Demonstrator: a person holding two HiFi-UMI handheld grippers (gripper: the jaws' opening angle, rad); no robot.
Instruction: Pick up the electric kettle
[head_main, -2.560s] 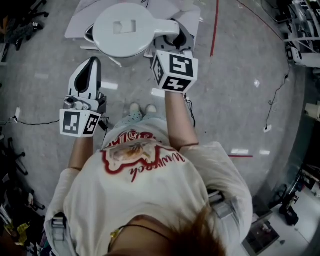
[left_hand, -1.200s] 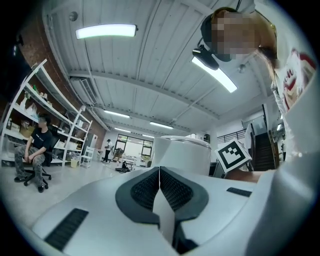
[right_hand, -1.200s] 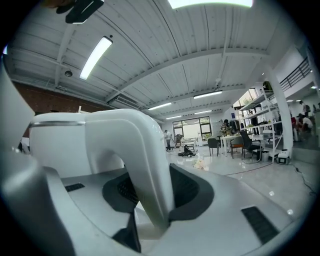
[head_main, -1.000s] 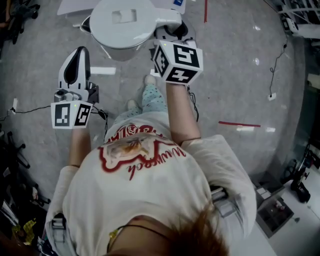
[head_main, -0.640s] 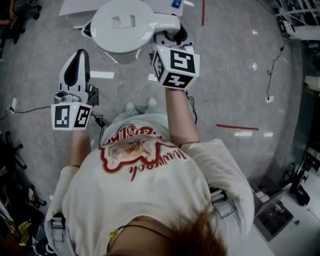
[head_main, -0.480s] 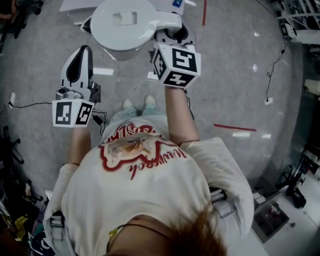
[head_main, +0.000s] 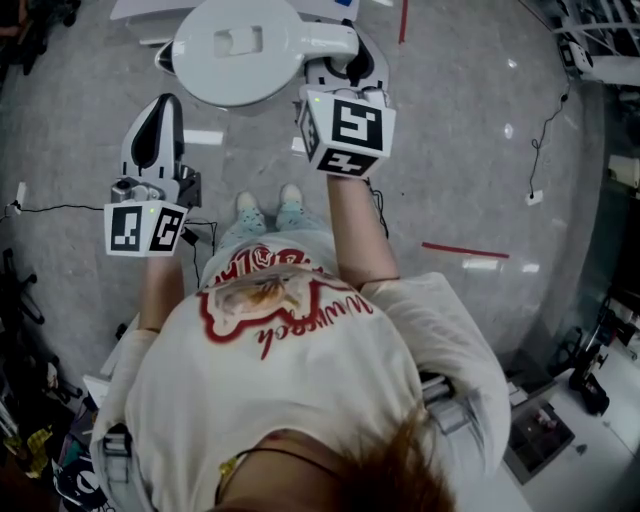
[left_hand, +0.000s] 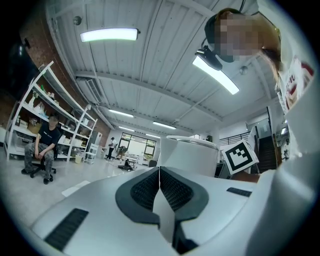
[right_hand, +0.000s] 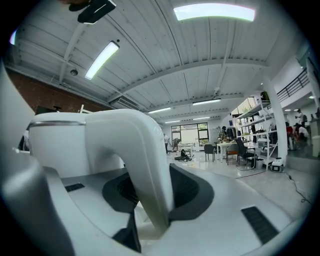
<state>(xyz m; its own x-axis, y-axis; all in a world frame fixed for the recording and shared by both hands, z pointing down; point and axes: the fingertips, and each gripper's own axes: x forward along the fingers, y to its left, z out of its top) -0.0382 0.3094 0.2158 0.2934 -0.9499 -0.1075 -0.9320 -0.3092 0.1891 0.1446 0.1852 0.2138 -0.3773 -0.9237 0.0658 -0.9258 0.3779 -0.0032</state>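
A white electric kettle (head_main: 240, 50) hangs in the air in front of the person, seen lid-up in the head view. My right gripper (head_main: 338, 68) is shut on its curved white handle (right_hand: 135, 160), which fills the gap between the dark pads in the right gripper view. My left gripper (head_main: 158, 118) is beside the kettle's left and holds nothing; its pads (left_hand: 145, 187) meet in the left gripper view, where the kettle body (left_hand: 187, 155) shows just beyond them.
Grey floor lies below, with red tape lines (head_main: 465, 250) and a cable (head_main: 545, 150) at the right. White sheets (head_main: 140, 8) lie at the top edge. Shelving (left_hand: 45, 120) and a seated person (left_hand: 42, 147) show far off in the left gripper view.
The person has stepped along the floor, carrying the kettle in the right gripper; the floor marks have shifted under them. Both grippers keep the same hold and spacing.
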